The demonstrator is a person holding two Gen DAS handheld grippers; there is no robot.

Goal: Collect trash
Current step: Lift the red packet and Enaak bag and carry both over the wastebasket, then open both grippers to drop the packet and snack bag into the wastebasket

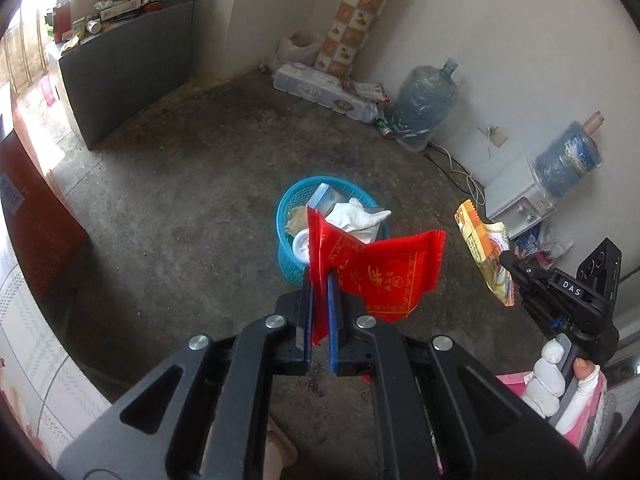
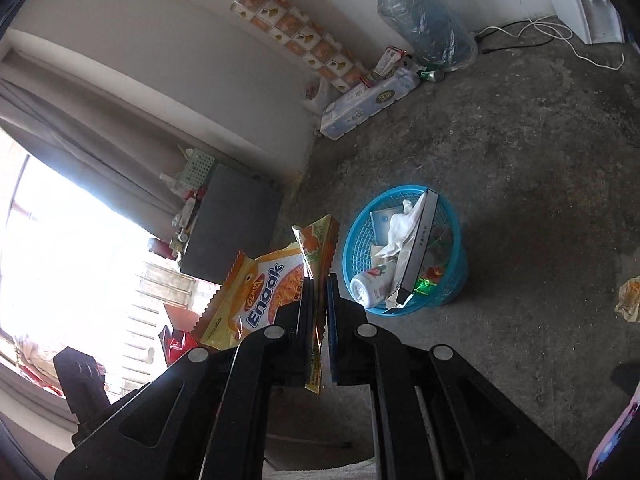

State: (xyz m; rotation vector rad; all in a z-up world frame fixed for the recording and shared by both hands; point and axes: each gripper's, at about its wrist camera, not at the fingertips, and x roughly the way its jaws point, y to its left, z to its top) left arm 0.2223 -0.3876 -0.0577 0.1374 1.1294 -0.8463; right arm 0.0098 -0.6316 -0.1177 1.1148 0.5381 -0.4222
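Observation:
My left gripper is shut on a red foil wrapper, which fans out above and to the right of its fingers. Just beyond it on the concrete floor stands the blue mesh trash basket, holding a white tissue, a box and a bottle. My right gripper is shut on an orange noodle snack packet. In the right wrist view the blue mesh trash basket stands to the right of the fingers. The right gripper with its orange packet also shows at the right of the left wrist view, gripped by a gloved hand.
A crumpled orange wrapper lies on the floor at the right. Along the wall stand a water jug, a pack of tissue rolls, a patterned roll and a water dispenser. A grey cabinet stands at the left.

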